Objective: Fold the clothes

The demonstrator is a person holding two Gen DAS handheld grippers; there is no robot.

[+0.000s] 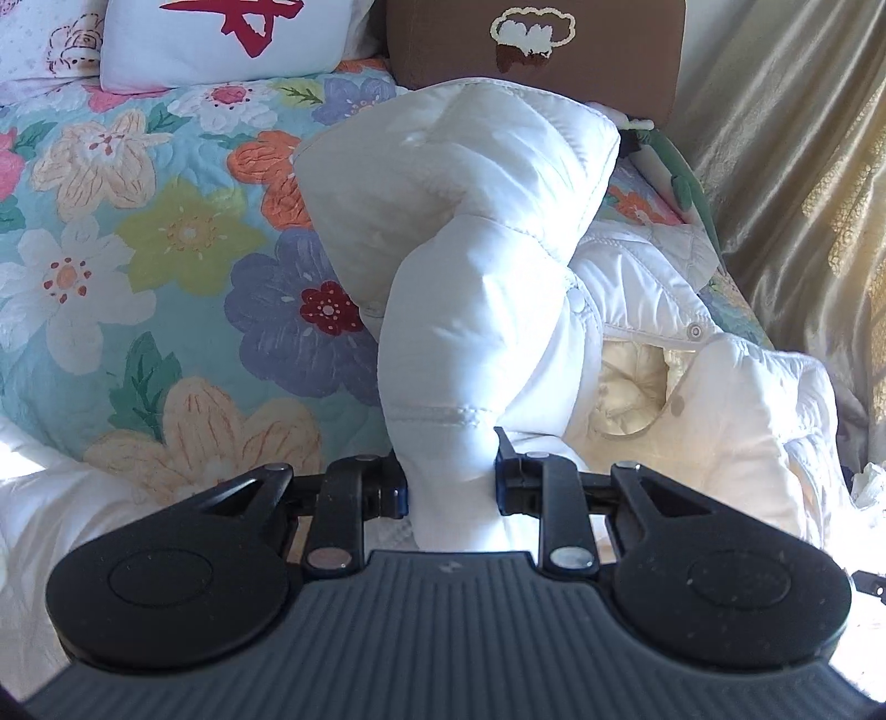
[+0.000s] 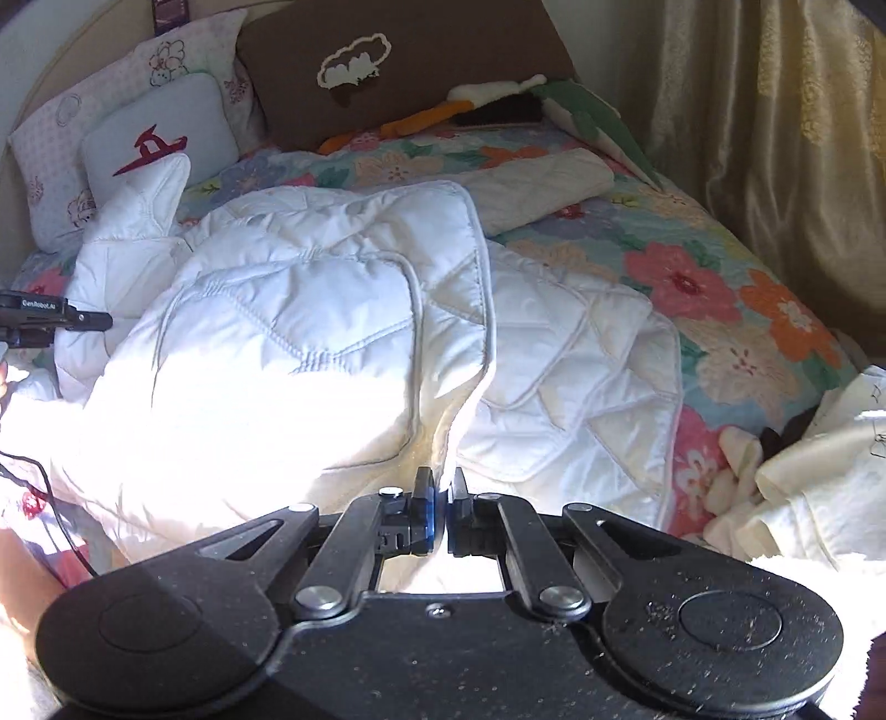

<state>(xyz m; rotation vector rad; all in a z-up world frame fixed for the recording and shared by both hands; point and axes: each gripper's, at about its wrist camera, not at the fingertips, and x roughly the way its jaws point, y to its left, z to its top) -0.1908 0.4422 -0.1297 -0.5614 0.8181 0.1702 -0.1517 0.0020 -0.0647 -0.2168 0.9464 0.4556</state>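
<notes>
A white quilted puffer jacket [image 2: 310, 332] lies spread on the floral bedspread [image 2: 720, 288]. My left gripper [image 1: 451, 482] is shut on a bunched sleeve of the jacket [image 1: 470, 310] and holds it up off the bed, the sleeve rising ahead of the fingers. The jacket's body and cream lining [image 1: 637, 387] lie to the right of it. My right gripper [image 2: 441, 509] is shut at the jacket's near hem, where a folded panel edge meets the lower layer; a thin edge of fabric seems pinched between the pads. The left gripper [image 2: 55, 318] shows at the left edge of the right wrist view.
Pillows [image 1: 221, 44] and a brown cushion [image 1: 531, 44] stand at the bed's head. A folded beige cloth [image 2: 542, 183] and soft toys [image 2: 498, 105] lie beyond the jacket. Gold curtains [image 2: 775, 138] hang on the right. More pale clothes [image 2: 819, 476] are piled at the right.
</notes>
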